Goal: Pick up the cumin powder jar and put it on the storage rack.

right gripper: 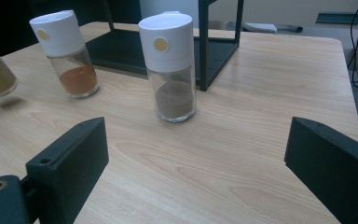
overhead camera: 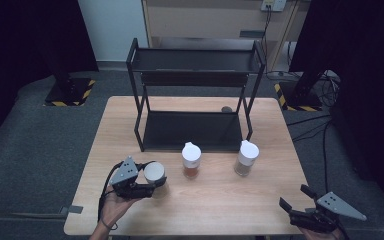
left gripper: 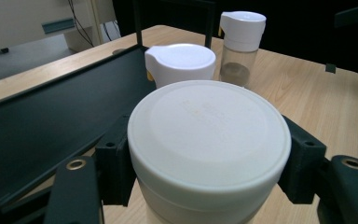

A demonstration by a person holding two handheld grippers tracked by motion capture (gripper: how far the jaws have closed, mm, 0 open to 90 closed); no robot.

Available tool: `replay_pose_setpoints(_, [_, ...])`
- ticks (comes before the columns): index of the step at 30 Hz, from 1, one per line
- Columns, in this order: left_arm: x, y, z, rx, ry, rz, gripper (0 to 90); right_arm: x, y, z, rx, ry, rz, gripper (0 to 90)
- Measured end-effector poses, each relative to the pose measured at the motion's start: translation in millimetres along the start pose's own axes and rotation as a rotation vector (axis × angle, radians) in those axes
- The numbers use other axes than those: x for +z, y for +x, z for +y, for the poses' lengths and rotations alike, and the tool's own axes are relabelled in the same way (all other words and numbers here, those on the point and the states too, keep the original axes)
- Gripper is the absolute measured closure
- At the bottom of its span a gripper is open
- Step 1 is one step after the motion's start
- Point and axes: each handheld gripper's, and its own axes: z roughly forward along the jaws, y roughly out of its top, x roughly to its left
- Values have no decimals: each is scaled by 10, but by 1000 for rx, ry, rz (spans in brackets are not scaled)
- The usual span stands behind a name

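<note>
A white-lidded jar is being held between the jaws of the left gripper, near the front-left part of the wooden table; in the left gripper view the jar is being pressed on both sides just below its lid by the black pads, and its pale lid is being seen from above. In the right gripper view a part of this jar, with yellowish-brown contents, is being shown at the left edge, raised a little above its shadow on the table. The right gripper is being held at the front-right corner of the table, its jaws spread wide with nothing between them. Two more white-capped shakers are being left standing upright on the table just in front of the black two-tier rack: one with orange-red powder and, well apart to its right, one with brown powder. The rack's lower shelf is being seen directly behind them, and the brown-powder shaker is being seen nearest to the right gripper.
</note>
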Motion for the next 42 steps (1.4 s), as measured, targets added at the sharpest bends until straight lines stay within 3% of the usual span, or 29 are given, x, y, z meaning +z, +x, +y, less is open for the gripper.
replay_pose_setpoints(15, [-38, 87, 332, -17, -8, 13, 329, -1, -2, 0, 2, 0, 2, 66])
replay_pose_setpoints(19, [-11, 92, 413, -15, 0, 37, 330, -1, -2, -1, 3, 0, 1, 67])
replay_pose_setpoints(23, [39, 118, 473, -22, 3, 53, 330, 1, -5, -2, 1, -1, 2, 66])
replay_pose_setpoints(31, [168, 225, 589, -75, -16, 75, 330, 2, -8, -4, 2, -1, 3, 67])
replay_pose_setpoints(42, [398, 351, 797, -78, -6, 134, 330, 7, -12, -6, 6, 0, 4, 67])
